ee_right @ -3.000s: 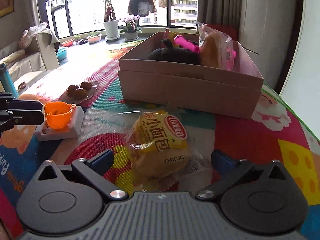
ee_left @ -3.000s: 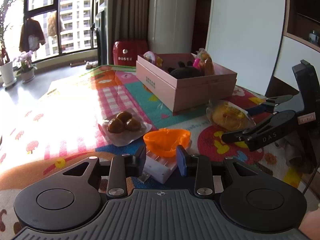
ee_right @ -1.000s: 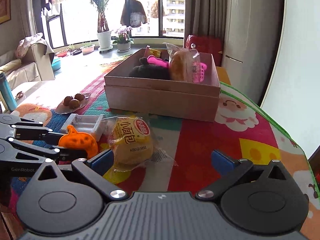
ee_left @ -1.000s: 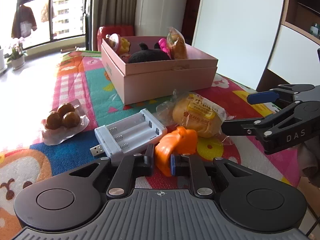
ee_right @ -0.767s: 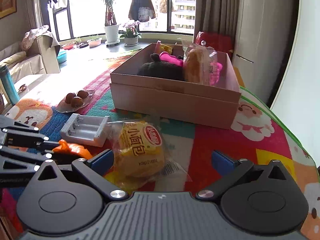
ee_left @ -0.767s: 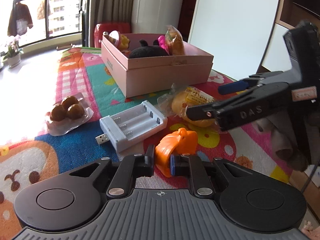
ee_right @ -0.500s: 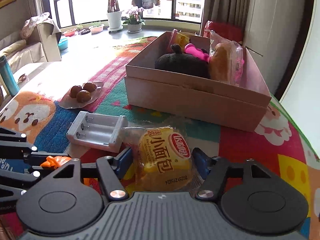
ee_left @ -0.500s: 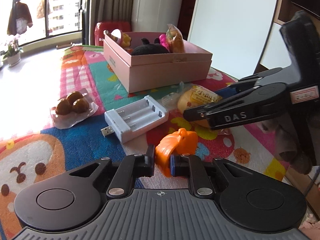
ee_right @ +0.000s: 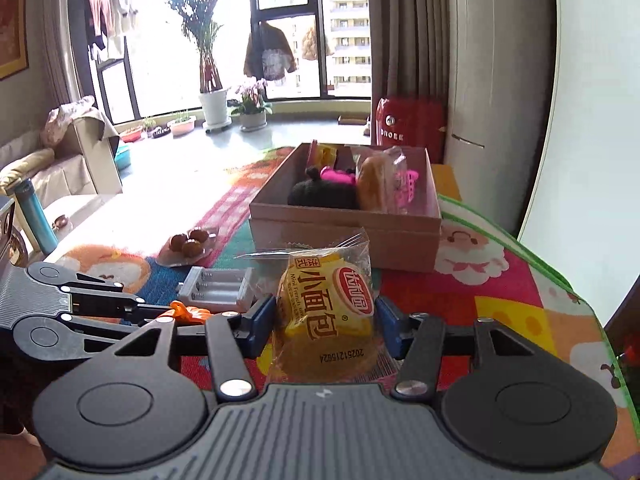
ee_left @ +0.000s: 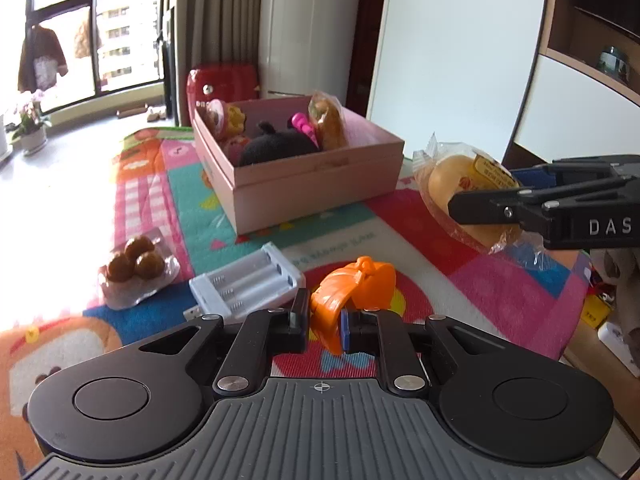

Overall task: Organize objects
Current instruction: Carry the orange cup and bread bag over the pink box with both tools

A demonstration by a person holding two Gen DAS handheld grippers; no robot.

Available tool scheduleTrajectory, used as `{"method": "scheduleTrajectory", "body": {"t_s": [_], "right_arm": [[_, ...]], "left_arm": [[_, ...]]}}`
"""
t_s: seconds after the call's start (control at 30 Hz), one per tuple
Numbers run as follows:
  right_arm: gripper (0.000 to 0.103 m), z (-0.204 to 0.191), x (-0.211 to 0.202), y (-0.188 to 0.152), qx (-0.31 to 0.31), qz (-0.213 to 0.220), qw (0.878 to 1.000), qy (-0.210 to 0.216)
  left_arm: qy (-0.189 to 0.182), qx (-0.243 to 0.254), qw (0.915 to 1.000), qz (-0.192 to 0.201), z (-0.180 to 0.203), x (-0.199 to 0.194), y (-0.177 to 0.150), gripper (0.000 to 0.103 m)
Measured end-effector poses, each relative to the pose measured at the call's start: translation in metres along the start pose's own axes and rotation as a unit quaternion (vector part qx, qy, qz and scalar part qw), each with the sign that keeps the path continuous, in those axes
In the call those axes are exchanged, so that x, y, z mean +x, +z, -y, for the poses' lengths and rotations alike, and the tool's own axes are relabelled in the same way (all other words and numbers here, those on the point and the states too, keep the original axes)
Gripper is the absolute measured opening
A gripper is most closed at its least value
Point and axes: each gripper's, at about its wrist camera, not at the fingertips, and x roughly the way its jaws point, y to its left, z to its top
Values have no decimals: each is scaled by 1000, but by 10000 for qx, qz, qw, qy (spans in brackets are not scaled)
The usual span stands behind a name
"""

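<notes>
1. Orange plastic toy cup (ee_left: 352,294), right at the near edge and this side of the pink cardboard box (ee_left: 304,184): the left gripper (ee_left: 325,326) has its jaws drawn almost together on the cup's thin wall, and the cup hangs tilted, clear of the colourful cartoon play mat (ee_left: 420,240).
2. And the other piece! The yellow wrapped bread bun in clear plastic (ee_right: 328,316) sits between the blue pads of the right gripper (ee_right: 326,326), whose jaws are closing on it, pressing both sides of the packet.
3. From the left wrist view that same bun (ee_left: 464,196) is up off the mat, to the right of the box's near corner, with the right gripper (ee_left: 516,200) reaching in from the right edge.
4. On the mat just beyond the cup lies a white plastic battery charger with empty slots (ee_left: 246,282), between the gripper and the box.
5. Left of the charger, a clear packet of three brown round snacks (ee_left: 136,266) rests flat, well apart from the box's front-left corner.
6. Now the box itself: open-topped, and already holding a black plush toy (ee_left: 280,148), a pink plastic toy (ee_left: 302,124), another wrapped bun (ee_left: 328,120) standing on end, and a yellow-and-pink packet (ee_left: 224,118) at the far left end.
7. Behind the box stands a red rounded appliance (ee_left: 224,84), on the floor beside the curtain.
</notes>
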Motion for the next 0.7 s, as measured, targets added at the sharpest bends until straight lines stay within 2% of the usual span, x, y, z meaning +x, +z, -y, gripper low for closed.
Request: {"method": "scheduleTrajectory", "body": {"t_s": [0.13,0.37,0.57,0.7], "right_arm": [[54,5,-7,3,55,251,9996,76],[54,19,-7,6,232,361,9991,51],[54,33,7,10,458,296,9985,-24],[54,35,19,16,470,167,9987,-47]], "left_arm": [[40,-76,9996,263,-5,-2,33,16],[68,-458,9928,1103,-25,7,107,16],[-79,-1062,9858,1300,-44,53,147,17],[-268,-1568,9768,1434,-60,85,161,18]]}}
